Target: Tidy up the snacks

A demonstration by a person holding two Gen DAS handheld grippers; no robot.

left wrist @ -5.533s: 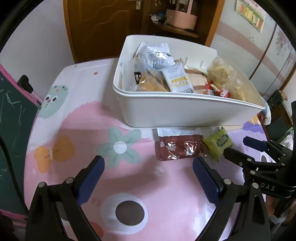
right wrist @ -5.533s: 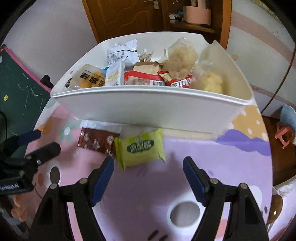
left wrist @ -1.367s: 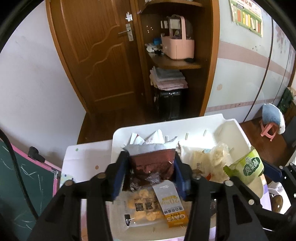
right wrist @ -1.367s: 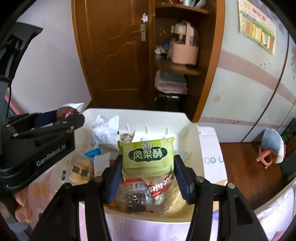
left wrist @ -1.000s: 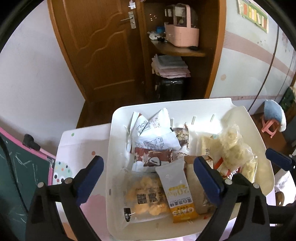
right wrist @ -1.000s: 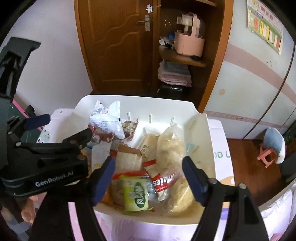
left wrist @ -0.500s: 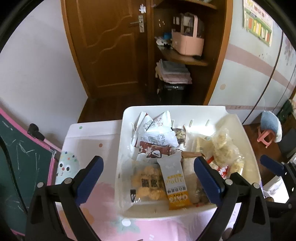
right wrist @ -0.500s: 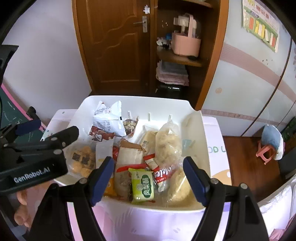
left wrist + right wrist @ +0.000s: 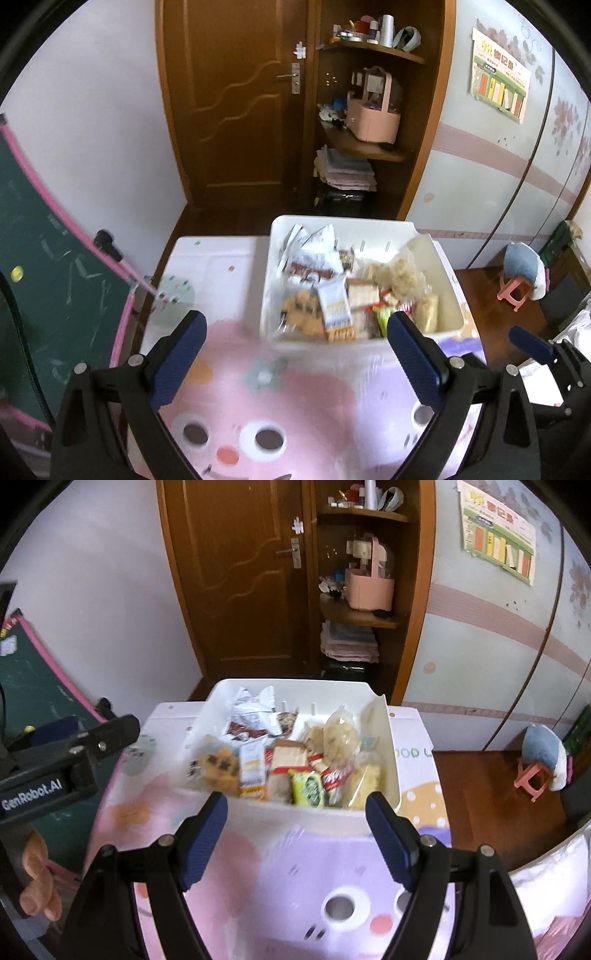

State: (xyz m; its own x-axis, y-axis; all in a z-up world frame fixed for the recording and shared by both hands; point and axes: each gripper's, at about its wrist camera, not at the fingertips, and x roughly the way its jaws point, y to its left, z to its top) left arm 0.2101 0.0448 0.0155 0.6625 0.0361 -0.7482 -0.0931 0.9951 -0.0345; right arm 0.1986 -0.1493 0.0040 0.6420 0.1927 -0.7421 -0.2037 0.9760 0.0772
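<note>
On the worktop [image 9: 295,406], under a pink and lilac cartoon cloth: one white bin [image 9: 388,775], open-topped, set toward the far edge.

In the bin, packed close:
- green packet [image 9: 308,788], near the front wall, right of centre; also seen in the left view [image 9: 382,317].
- brown packet with white print [image 9: 310,273], toward the back, partly under a crumpled white wrapper [image 9: 255,709].
- orange-and-white sachet [image 9: 336,314], lying lengthwise at the front.
- clear bag of round yellow biscuits [image 9: 219,766], front left corner.
- clear bags of pale puffed pieces [image 9: 340,738], right side.
- tan carton [image 9: 286,757], centre; red-and-white packet beside it, print too blurred to read.

Left gripper [image 9: 295,362]: blue pads spread wide, nothing between them, held above the cloth short of the bin. Right gripper [image 9: 297,834]: likewise spread and empty, near the bin's front wall. Part of a hand [image 9: 37,882] at the left edge of the right view.

Progress, as judged: no loose snack visible on the cloth in either view; every packet in sight lies inside the bin. Gathering apparently complete. Left to do, if anything: tidying within the bin, where packets lie overlapped and askew. Motion blur in both views; finer detail not legible.
</note>
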